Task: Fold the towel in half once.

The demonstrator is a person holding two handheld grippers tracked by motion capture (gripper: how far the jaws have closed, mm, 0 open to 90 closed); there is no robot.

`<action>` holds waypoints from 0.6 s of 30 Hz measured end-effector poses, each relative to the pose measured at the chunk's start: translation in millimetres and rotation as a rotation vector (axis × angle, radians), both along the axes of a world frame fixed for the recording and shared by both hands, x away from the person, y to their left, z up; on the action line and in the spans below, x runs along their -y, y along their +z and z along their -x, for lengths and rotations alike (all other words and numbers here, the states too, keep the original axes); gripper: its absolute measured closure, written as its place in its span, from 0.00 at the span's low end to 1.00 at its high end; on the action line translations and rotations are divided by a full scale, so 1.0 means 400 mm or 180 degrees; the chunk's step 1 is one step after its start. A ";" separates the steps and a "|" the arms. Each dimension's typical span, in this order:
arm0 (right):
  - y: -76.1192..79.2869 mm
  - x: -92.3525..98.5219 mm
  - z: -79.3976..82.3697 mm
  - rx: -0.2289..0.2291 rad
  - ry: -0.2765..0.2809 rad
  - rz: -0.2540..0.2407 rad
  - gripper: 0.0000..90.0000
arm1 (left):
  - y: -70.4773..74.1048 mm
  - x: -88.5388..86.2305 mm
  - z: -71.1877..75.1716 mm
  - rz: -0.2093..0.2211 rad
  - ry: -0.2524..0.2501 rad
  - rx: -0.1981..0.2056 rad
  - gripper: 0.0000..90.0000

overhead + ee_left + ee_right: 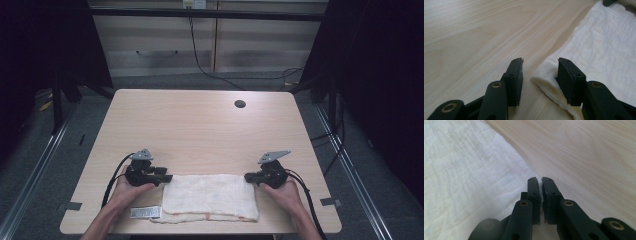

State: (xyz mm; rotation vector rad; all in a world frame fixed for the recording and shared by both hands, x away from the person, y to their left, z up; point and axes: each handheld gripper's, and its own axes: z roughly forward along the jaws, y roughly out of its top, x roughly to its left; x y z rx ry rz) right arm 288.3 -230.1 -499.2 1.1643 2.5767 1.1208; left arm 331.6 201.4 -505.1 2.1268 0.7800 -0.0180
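A folded white towel (pixel 210 195) lies flat near the table's front edge, with a faint orange stripe along its near side. My left gripper (pixel 167 177) is at the towel's far left corner. In the left gripper view that gripper (pixel 540 61) is open, the towel (pixel 604 45) corner lies loose between its jaws, and the right jaw rests on the cloth. My right gripper (pixel 248 177) is at the far right corner. In the right gripper view its jaws (pixel 539 178) are pressed almost together where the towel (pixel 461 170) edge runs in at their tips.
The light wooden table (pixel 200 125) has a round cable hole (pixel 240 104) at its far right. A small printed label (pixel 146 212) lies at the towel's near left corner. Black cables trail from both grippers along the person's forearms. Drawers stand beyond the table.
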 end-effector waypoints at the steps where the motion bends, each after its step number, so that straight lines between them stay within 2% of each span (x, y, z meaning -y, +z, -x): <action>1: 0.000 0.000 0.000 0.0000 -0.0001 0.0003 0.95 | 0.000 0.002 0.002 -0.0006 -0.0015 0.0018 0.62; 4: 0.000 0.000 0.000 0.0004 0.0000 0.0001 0.96 | -0.001 0.012 0.011 -0.0010 -0.0146 0.0042 0.67; 6: 0.000 0.000 0.000 0.0001 -0.0006 -0.0001 0.95 | 0.003 0.021 0.018 -0.0155 -0.0138 0.0178 0.73; 8: 0.000 0.000 0.001 0.0001 -0.0012 0.0011 0.96 | 0.000 0.018 0.016 -0.0085 -0.0198 0.0076 0.81; 11: 0.000 0.000 0.001 0.0005 -0.0015 0.0005 0.96 | -0.003 0.014 0.016 -0.0073 -0.0203 0.0072 0.91; 14: 0.000 0.000 0.001 -0.0002 -0.0023 -0.0012 0.96 | -0.001 0.017 0.021 -0.0110 -0.0213 0.0119 0.95; 16: -0.001 0.000 0.001 0.0005 -0.0025 -0.0014 0.96 | -0.002 0.015 0.018 -0.0085 -0.0186 0.0069 0.95; 18: 0.001 0.000 0.001 0.0007 -0.0007 0.0002 0.96 | -0.001 0.014 0.015 -0.0101 -0.0145 0.0085 0.95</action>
